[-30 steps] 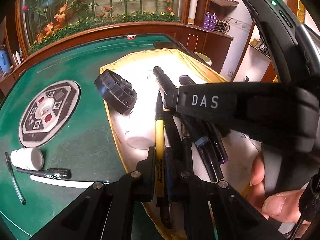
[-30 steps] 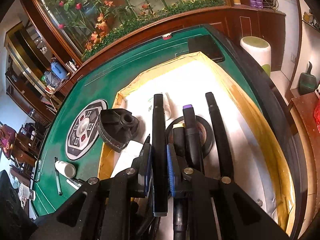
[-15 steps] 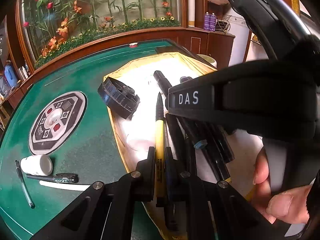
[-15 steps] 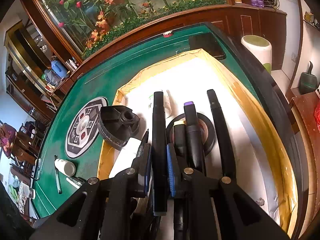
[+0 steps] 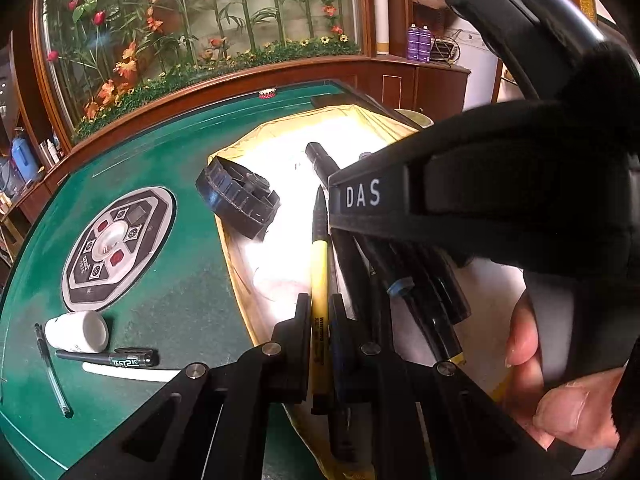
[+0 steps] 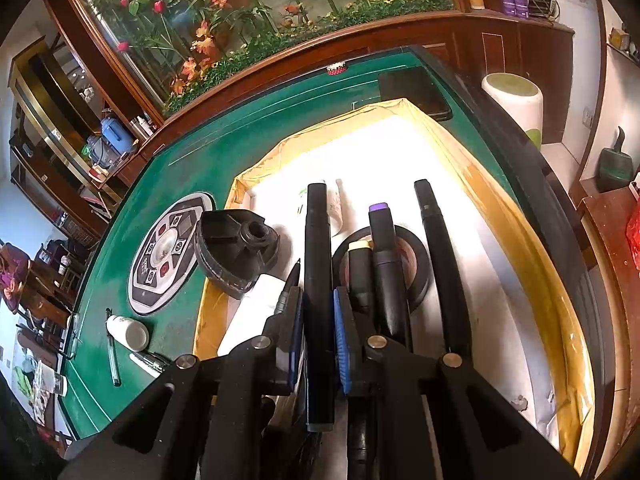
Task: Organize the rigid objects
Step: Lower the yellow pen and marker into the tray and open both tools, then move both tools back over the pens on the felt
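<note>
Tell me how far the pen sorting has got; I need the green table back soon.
Done: several markers, including a purple-capped marker, lie side by side in the yellow-edged tray. In hand: the left tongs grip a yellow pen and the right tongs a black marker, both over the tray. Left: a black pen, a clear pen and a white stick on the felt by the white cup.

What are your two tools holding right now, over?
Left tool shut on yellow pen. Right tool shut on black marker. Both over the yellow-edged tray, other markers alongside. Right tool crowds left's view.
</note>
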A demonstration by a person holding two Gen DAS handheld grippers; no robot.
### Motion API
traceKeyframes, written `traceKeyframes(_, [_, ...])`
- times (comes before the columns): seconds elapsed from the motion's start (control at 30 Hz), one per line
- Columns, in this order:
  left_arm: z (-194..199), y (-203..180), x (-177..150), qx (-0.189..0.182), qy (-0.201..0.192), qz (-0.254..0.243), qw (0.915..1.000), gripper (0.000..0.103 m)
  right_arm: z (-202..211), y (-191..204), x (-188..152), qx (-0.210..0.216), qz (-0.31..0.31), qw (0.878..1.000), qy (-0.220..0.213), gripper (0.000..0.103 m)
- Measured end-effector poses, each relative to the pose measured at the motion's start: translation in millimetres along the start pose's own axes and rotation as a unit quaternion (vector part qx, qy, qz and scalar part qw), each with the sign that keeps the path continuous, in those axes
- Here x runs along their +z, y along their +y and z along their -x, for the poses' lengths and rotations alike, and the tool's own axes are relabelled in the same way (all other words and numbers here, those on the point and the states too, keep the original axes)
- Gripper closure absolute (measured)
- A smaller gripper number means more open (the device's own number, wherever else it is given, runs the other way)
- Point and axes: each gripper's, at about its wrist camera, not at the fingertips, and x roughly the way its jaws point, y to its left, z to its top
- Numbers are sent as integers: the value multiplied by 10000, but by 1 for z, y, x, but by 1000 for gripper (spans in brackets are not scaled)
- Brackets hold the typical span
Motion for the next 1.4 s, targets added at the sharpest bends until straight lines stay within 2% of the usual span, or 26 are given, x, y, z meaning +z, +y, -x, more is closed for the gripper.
traceKeyframes(0.33, [2,-2,0,-20,2,-3,10000,95,0,-3,-2,-30,4,10000,-16,89])
traceKeyframes(0.43, [3,-3,0,-56,2,-8,10000,91,1,-4,-2,-39,16,10000,-26,89])
traceKeyframes(0.5, [4,-3,0,-60,-24,-10,10000,80,2,-4,-1,-38,20,10000,-38,89])
traceKeyframes(0.63, [8,-5,0,-66,-114,-54,9999,72,6,-5,1,-18,19,10000,-82,89])
traceKeyframes(0.7, [11,-6,0,4,-181,-76,9998,62,8,-6,2,-12,19,9999,-108,89])
traceKeyframes(1.07, [16,0,1,54,-348,-52,9994,54,17,-5,4,37,11,9997,-228,88])
traceKeyframes(1.13, [19,1,2,138,-464,-54,9988,49,22,-5,5,81,8,9996,-284,87])
traceKeyframes(1.2, [24,5,1,298,-596,-13,9978,33,27,-5,6,77,23,9993,-354,87])
traceKeyframes(1.3, [29,15,0,220,-600,182,9978,30,33,-4,7,112,15,9988,-475,87])
traceKeyframes(1.4, [32,33,-2,82,-438,523,9976,30,39,-3,8,143,20,9983,-571,87])
